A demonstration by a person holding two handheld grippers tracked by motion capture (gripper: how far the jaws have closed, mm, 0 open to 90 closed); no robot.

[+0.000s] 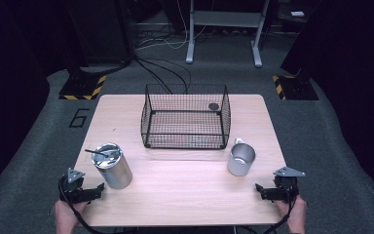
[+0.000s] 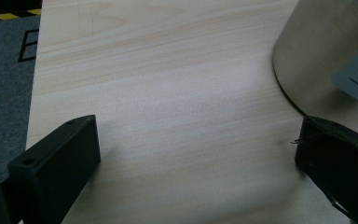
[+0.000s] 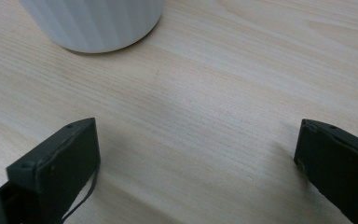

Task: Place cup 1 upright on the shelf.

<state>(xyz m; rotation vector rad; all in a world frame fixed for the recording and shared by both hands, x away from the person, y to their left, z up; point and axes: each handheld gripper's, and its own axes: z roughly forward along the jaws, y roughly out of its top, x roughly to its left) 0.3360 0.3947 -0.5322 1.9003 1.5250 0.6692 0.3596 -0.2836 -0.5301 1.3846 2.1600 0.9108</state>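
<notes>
— Listing near-edge items: steel canister point(image 1: 113, 166) with a utensil inside, toward near left corner of table point(image 1: 185, 195); metal mug point(image 1: 241, 159) toward near right corner.

— Tongs?

— Left tongs point(image 1: 99, 188) spread wide, empty, just beside canister. Right tongs point(image 1: 259, 189) spread wide, empty, near mug, not touching.

— Remainder?

— Wire basket point(image 1: 185, 117), centre, toward far edge.

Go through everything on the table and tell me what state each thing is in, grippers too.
Steel canister: upright, open top, utensil inside.
Metal mug: upright, looks empty.
Wire basket: upright, a small dark disc in its far right corner.
Left gripper: open, holding nothing.
Right gripper: open, holding nothing.
</notes>
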